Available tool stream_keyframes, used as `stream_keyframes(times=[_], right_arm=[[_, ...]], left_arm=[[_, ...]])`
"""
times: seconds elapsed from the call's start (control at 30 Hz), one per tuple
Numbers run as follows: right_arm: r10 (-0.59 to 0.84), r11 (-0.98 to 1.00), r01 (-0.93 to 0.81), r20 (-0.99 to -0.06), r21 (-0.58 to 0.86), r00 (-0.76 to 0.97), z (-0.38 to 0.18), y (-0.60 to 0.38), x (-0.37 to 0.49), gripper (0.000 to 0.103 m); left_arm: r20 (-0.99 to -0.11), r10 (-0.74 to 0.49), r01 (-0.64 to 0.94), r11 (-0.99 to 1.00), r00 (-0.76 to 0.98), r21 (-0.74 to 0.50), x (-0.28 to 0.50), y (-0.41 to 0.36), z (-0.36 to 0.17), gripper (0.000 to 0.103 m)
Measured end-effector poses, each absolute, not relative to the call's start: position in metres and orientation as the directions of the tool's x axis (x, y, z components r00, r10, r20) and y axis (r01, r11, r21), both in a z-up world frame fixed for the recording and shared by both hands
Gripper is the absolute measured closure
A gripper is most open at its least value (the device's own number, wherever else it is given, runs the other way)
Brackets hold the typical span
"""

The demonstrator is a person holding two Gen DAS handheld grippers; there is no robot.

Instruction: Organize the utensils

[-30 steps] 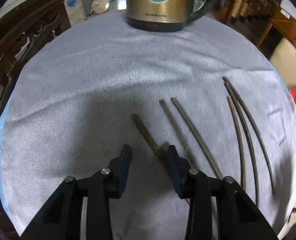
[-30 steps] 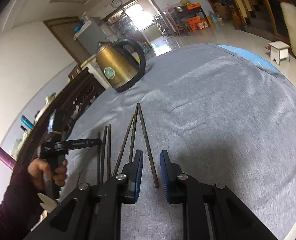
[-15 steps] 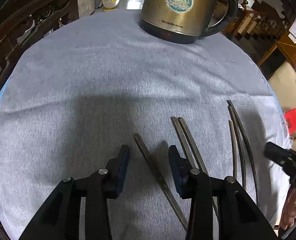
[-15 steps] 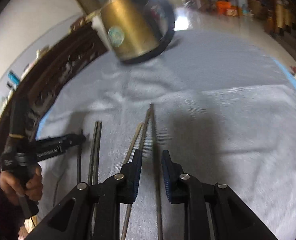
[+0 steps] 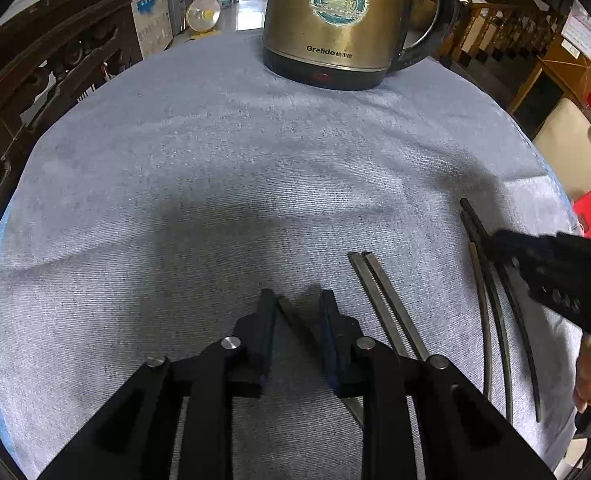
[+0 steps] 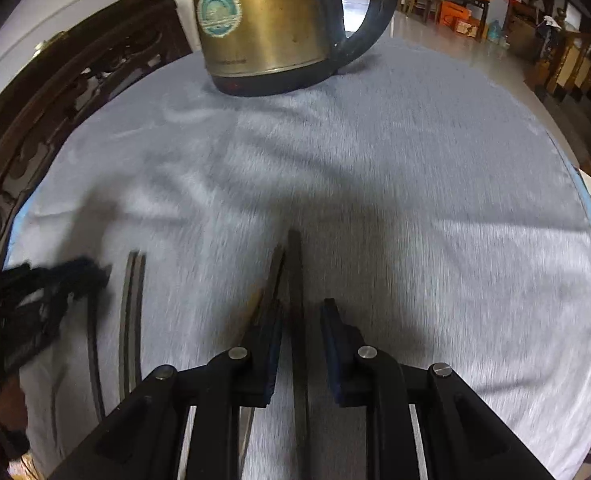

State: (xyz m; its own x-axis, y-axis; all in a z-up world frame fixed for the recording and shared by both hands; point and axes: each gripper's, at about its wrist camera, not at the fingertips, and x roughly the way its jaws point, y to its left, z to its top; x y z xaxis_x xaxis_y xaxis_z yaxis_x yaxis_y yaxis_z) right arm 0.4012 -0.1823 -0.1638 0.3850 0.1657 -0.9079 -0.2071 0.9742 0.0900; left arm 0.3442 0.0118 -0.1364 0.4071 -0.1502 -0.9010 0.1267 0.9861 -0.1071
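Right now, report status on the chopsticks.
Left gripper jaws just closed further, chopstick between, not pinched. Right gripper open, straddling second chopstick. Kettle at far edge, nothing blocking.

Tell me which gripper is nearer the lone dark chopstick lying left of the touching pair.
Left. The left gripper straddles that chopstick; the right gripper is over the far group.

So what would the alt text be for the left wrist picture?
The left gripper, jaws just narrowed, straddles a single dark chopstick lying on a grey-blue tablecloth. More chopsticks lie to the right, with a brass-coloured kettle at the far side.
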Motion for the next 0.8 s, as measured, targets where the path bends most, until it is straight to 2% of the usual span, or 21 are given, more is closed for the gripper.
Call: stream_keyframes(times=[0.03,0.1,0.13,0.2,0.33,0.57,0.8], right_arm=[[0.162,0.975,-0.202,-0.909,0.088,0.383,-0.165,-0.178,0.406,0.08],[0.133,0.979,-0.195,-0.913,0.061,0.386,-0.164,-0.176,0.411,0.096],[0.121,0.98,-0.194,-0.912,0.046,0.391,-0.165,-0.177,0.412,0.096],[0.139,0.98,-0.184,-0.906,0.07,0.399,-0.165,-0.181,0.409,0.096],[0.187,0.981,-0.128,-0.882,0.145,0.433,-0.162,-0.207,0.394,0.096],[0.256,0.965,-0.085,-0.815,0.248,0.52,-0.135,-0.251,0.349,0.096],[0.322,0.937,-0.106,-0.699,0.334,0.639,-0.086,-0.273,0.295,0.096]], left_arm=[[-0.901,-0.146,0.125,0.987,0.409,-0.103,0.344,0.011,-0.137,0.08],[-0.899,-0.135,0.122,0.988,0.417,-0.091,0.343,0.009,-0.138,0.08],[-0.897,-0.129,0.118,0.989,0.422,-0.087,0.341,0.009,-0.138,0.08],[-0.897,-0.127,0.114,0.99,0.424,-0.086,0.337,0.01,-0.137,0.091],[-0.891,-0.172,0.091,0.985,0.421,-0.147,0.336,0.012,-0.143,0.095],[-0.865,-0.205,0.075,0.978,0.458,-0.192,0.312,0.021,-0.131,0.096],[-0.794,-0.232,0.087,0.971,0.562,-0.222,0.279,0.022,-0.084,0.097]])
